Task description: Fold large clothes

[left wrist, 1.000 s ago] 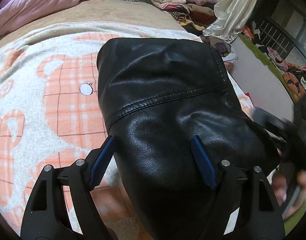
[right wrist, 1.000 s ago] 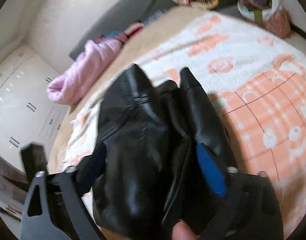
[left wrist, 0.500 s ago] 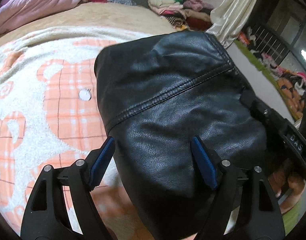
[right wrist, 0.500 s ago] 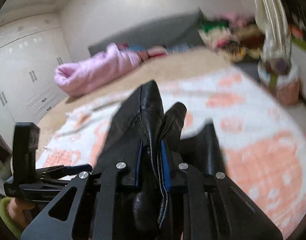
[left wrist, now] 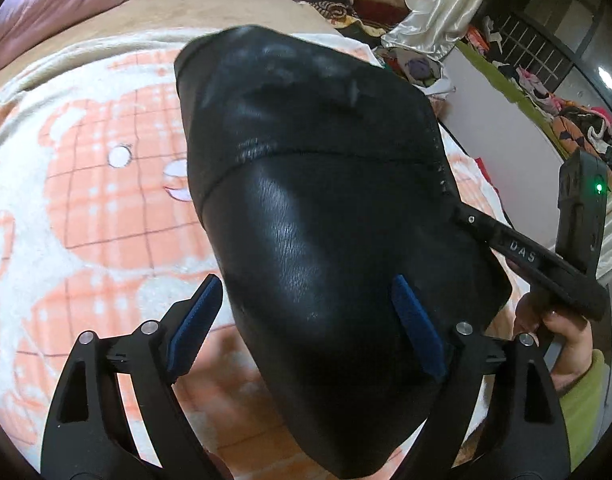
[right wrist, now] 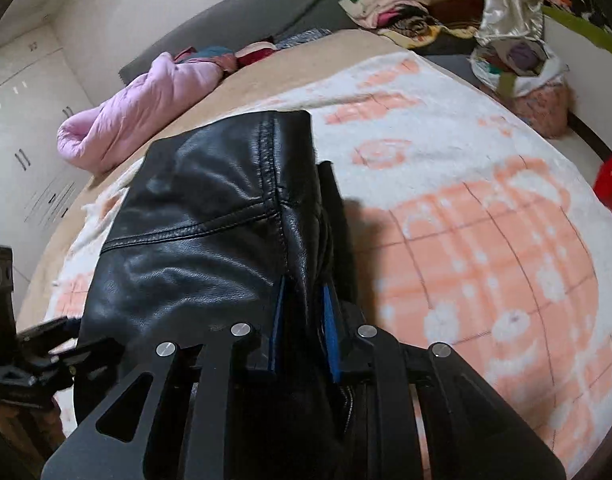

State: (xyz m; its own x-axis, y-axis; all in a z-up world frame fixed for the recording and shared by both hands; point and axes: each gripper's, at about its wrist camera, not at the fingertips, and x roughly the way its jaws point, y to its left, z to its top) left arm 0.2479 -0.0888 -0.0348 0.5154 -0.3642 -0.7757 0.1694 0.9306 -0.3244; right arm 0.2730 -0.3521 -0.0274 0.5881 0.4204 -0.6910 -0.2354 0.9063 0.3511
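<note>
A black leather garment hangs folded over the bed and fills the middle of both views. My left gripper straddles its near end with the jaws opening. The blue pads stand wide at either side of the leather and do not pinch it. My right gripper is shut on a thick seamed fold of the garment, its jaws easing open a little while the pads still press the leather. In the left wrist view the right gripper's fingers disappear behind the garment's right edge; its body shows a green light.
A peach-and-white fleece blanket covers the bed. A pink quilt lies at the far side. Piled clothes, a cream curtain and a full white bag crowd the far right. White wardrobe doors stand left.
My right gripper, open a second ago, has closed on the garment's fold and swung into the left wrist view at right. The left jaws have spread slightly wider around the leather.
</note>
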